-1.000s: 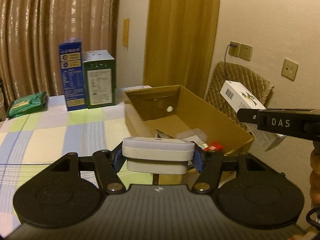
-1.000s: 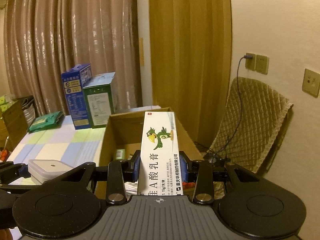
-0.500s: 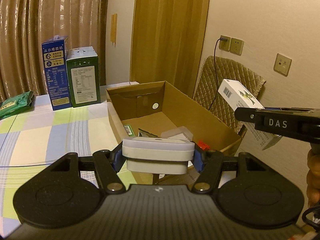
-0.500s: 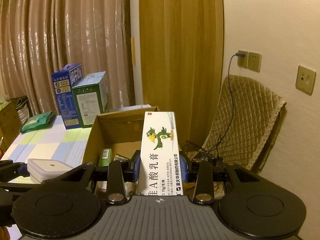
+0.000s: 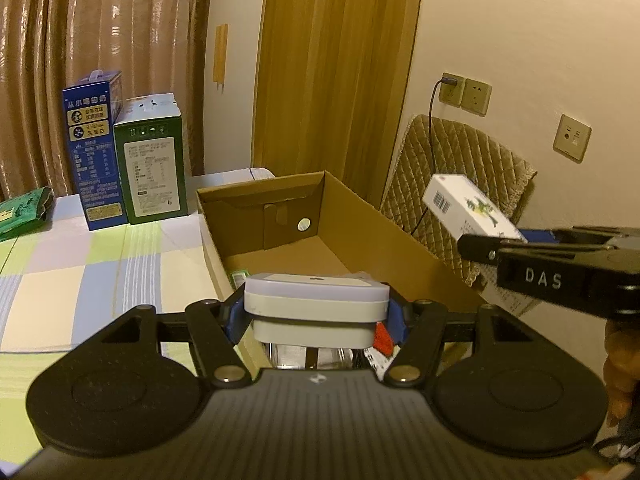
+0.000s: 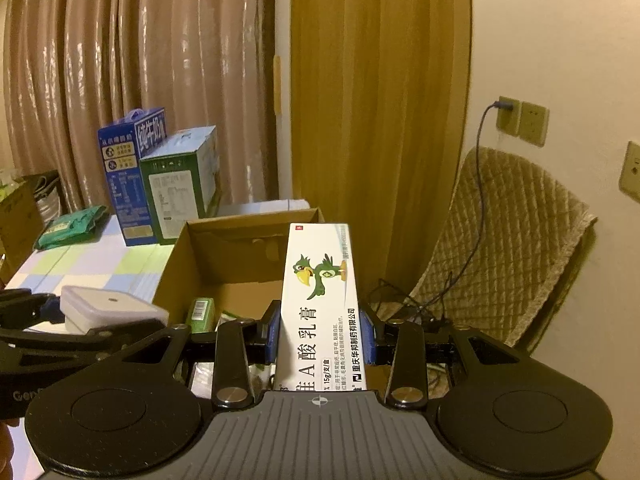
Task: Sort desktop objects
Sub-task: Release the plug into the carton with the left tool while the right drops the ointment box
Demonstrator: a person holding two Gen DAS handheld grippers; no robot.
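My left gripper (image 5: pixel 316 316) is shut on a small white lidded plastic box (image 5: pixel 316 300) and holds it above the near end of an open cardboard box (image 5: pixel 400 240). My right gripper (image 6: pixel 320 336) is shut on a long white ointment carton with a green parrot (image 6: pixel 320 300), held lengthwise over the cardboard box's (image 6: pixel 176 264) right side. The carton (image 5: pixel 468 208) and the right gripper also show at the right of the left wrist view. The white box (image 6: pixel 108 308) shows at the left of the right wrist view. Several small items lie inside the cardboard box.
A blue milk carton (image 5: pixel 94 148) and a green carton (image 5: pixel 154 160) stand at the back of the checked tablecloth (image 5: pixel 80 272). A green packet (image 5: pixel 20 210) lies at the far left. A quilted chair (image 6: pixel 500 248) and wall sockets (image 5: pixel 466 92) are at the right.
Both grippers have moved forward and right over the cardboard box, each still holding its object. The box now appears closer and more underneath them.
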